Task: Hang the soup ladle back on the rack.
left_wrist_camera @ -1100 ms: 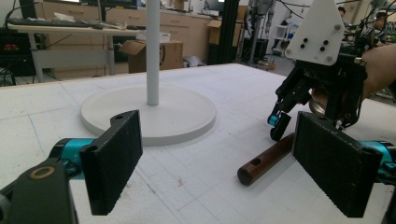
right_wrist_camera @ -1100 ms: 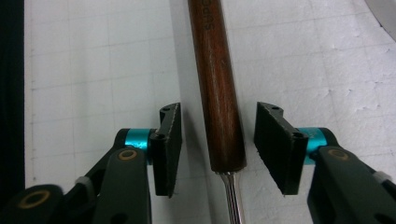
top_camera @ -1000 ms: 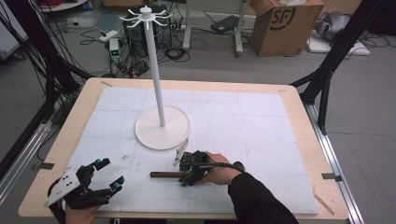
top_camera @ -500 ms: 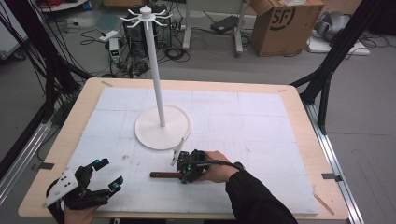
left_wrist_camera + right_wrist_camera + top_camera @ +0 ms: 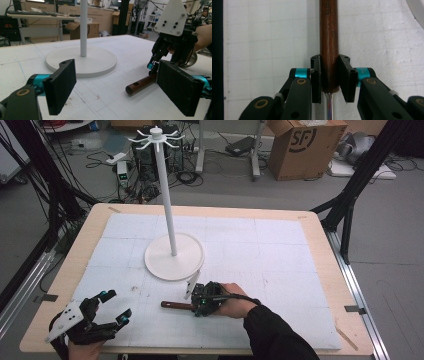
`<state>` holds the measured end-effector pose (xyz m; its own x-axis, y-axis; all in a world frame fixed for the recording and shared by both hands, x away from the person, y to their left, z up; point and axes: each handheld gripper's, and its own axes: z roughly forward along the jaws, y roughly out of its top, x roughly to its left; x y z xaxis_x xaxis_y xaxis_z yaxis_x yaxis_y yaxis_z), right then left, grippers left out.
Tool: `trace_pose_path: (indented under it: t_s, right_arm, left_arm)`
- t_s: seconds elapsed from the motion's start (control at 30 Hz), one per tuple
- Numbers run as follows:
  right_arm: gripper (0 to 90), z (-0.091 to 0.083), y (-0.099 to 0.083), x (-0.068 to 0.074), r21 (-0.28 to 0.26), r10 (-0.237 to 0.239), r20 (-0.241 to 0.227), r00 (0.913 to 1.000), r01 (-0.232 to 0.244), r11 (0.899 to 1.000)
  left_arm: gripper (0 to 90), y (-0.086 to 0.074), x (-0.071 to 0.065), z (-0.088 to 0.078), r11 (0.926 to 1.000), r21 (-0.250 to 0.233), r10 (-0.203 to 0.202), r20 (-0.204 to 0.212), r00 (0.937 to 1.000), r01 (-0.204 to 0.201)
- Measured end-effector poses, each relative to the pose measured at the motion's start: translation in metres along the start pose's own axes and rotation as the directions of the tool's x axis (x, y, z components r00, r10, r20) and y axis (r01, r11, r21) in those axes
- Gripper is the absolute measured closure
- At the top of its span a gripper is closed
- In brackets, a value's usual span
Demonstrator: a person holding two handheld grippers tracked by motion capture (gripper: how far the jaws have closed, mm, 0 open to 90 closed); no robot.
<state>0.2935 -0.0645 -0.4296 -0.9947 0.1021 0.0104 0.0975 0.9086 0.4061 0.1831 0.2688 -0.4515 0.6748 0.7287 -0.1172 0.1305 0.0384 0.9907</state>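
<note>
White foam board (image 5: 260, 250) covers the table. Low over it, the right gripper (image 5: 204, 299) is held level, its jaws just closed on a utensil's wooden handle (image 5: 329, 37); the handle lies flat, pointing left. The left gripper (image 5: 100, 320) is held with jaws apart.

On my wooden table (image 5: 320, 222) lies a white gridded foam mat (image 5: 260, 255) carrying a white stand with a round base (image 5: 175, 257), slim upright pole and hooked top, while behind it a brown cardboard box (image 5: 300, 145) and tangled black cables (image 5: 145, 170) occupy the grey floor (image 5: 380, 220).
</note>
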Motion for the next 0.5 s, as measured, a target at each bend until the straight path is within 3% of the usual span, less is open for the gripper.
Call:
trace_pose_path:
  t_s: [0.27, 0.5]
  right_arm:
    - [74.4, -0.001, -0.002, 0.0, -0.015, 0.002, -0.001, 1.0, -0.002, 1.0]
    - [74.3, -0.014, -0.007, -0.004, -0.088, 0.02, 0.027, 0.9995, -0.017, 0.996]
  left_arm:
    - [17.0, 0.0, 0.0, 0.0, 1.0, 0.002, 0.0, -0.001, 1.0, 0.0]
    - [17.0, 0.0, 0.0, 0.0, 1.0, 0.002, 0.0, -0.002, 1.0, 0.0]
